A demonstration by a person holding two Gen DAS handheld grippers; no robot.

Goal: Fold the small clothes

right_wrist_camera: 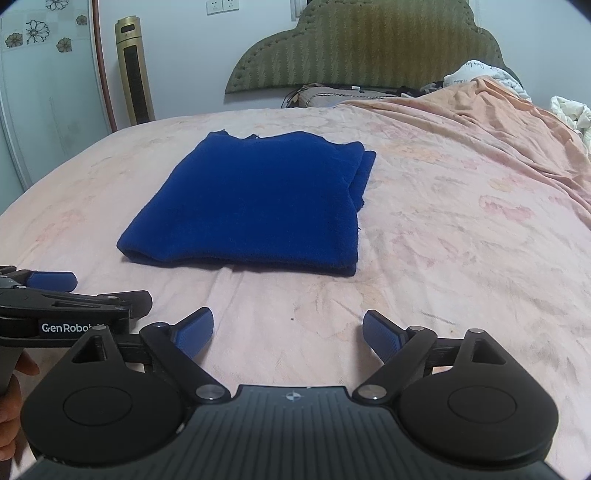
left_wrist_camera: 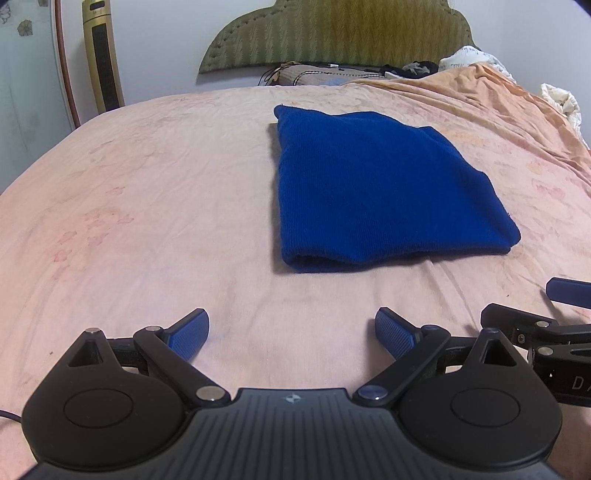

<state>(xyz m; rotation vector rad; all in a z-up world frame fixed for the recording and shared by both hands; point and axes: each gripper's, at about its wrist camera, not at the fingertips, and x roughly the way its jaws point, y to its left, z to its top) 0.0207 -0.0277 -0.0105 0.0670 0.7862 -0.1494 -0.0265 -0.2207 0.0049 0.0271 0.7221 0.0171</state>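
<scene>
Here, left wrist view: left gripper (left_wrist_camera: 291, 334) spread wide, empty; folded blue garment (left_wrist_camera: 380, 188) at one o'clock on the bed (left_wrist_camera: 147, 206); right gripper (left_wrist_camera: 561, 295) cut off at three o'clock; right wrist view: right gripper (right_wrist_camera: 288, 334) likewise spread, empty; garment's layered right edge visible.

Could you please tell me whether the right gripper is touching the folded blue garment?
Apart. The right wrist view shows bare pink bedsheet between the open right gripper and the blue garment.

Left gripper (left_wrist_camera: 291, 336) low over pink bedsheet (left_wrist_camera: 147, 206), blue pads spread wide, nothing between them. Folded blue garment (left_wrist_camera: 376, 188) lies flat ahead, slightly right, apart from the pads. Right gripper (left_wrist_camera: 554, 317) at right edge. Green headboard (left_wrist_camera: 332, 33) behind.
</scene>
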